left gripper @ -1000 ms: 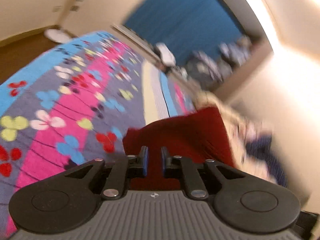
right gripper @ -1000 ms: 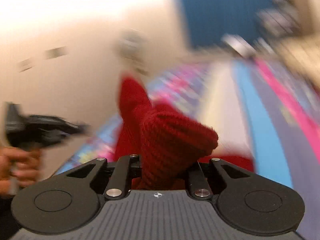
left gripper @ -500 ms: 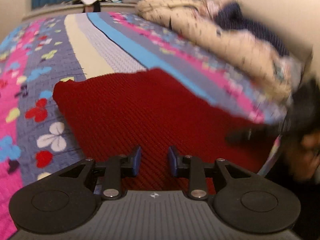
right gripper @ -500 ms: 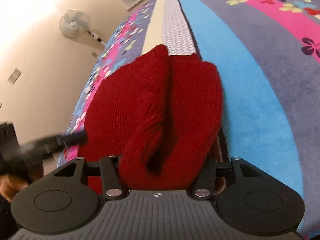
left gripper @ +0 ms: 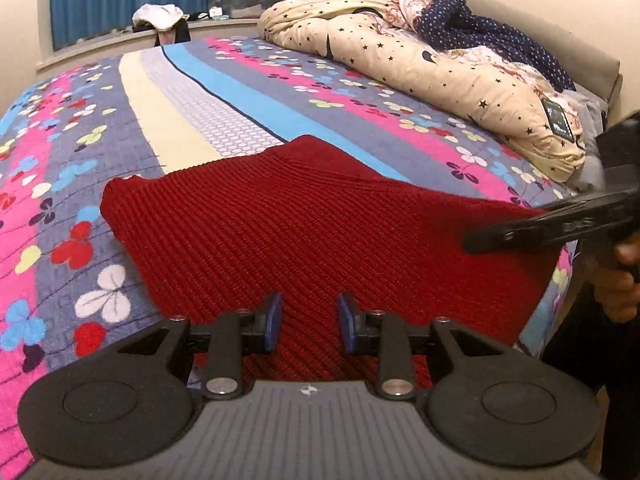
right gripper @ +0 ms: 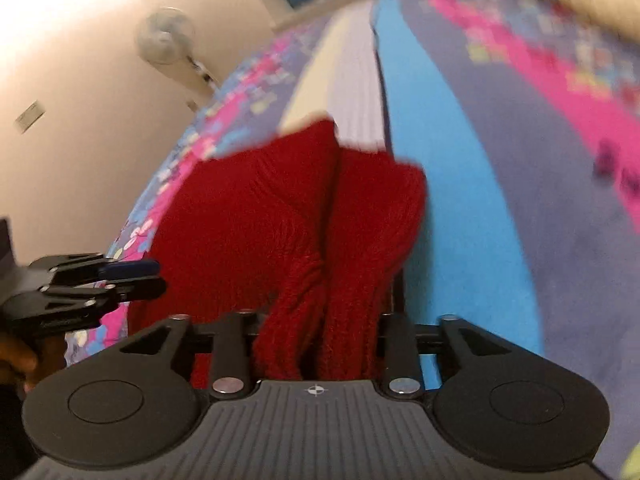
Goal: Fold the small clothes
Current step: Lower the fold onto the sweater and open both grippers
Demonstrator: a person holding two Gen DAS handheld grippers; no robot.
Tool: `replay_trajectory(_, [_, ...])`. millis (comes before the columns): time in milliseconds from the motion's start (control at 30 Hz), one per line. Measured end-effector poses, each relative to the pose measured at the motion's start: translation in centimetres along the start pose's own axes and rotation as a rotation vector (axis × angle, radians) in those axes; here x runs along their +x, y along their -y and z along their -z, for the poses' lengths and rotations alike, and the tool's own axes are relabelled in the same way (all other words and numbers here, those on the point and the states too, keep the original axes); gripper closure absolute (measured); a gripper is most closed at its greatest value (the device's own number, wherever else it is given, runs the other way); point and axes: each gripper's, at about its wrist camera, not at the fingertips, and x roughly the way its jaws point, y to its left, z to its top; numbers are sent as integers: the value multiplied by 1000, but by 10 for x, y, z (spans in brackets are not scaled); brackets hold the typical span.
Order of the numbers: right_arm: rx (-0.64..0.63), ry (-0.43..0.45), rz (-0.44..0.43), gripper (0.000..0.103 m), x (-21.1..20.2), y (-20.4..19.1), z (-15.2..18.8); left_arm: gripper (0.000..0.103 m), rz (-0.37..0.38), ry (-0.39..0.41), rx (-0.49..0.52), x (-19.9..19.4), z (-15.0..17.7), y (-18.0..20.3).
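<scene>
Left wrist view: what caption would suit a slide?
Open left claw hovers over red knit garment spread on flowered bedspread.

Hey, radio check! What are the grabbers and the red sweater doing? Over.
Left gripper open, nothing between its fingers. Right gripper opening, bunched knit between its fingers. Red sweater spread on bed. Nothing in the way.
</scene>
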Motion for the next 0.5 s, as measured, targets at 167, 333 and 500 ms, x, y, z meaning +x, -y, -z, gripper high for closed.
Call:
replay_trajectory(167, [-165, 160, 138, 55, -37, -23, 5, 65, 2, 38, -10, -19, -2, -2])
replay_trajectory(333, [-249, 197, 46, 58, -49, -28, 10, 65, 159, 19, 53, -32, 6, 9])
replay_trajectory(500, [-173, -139, 183, 58, 14, -2, 26, 64, 96, -74, 241, -16, 23, 35])
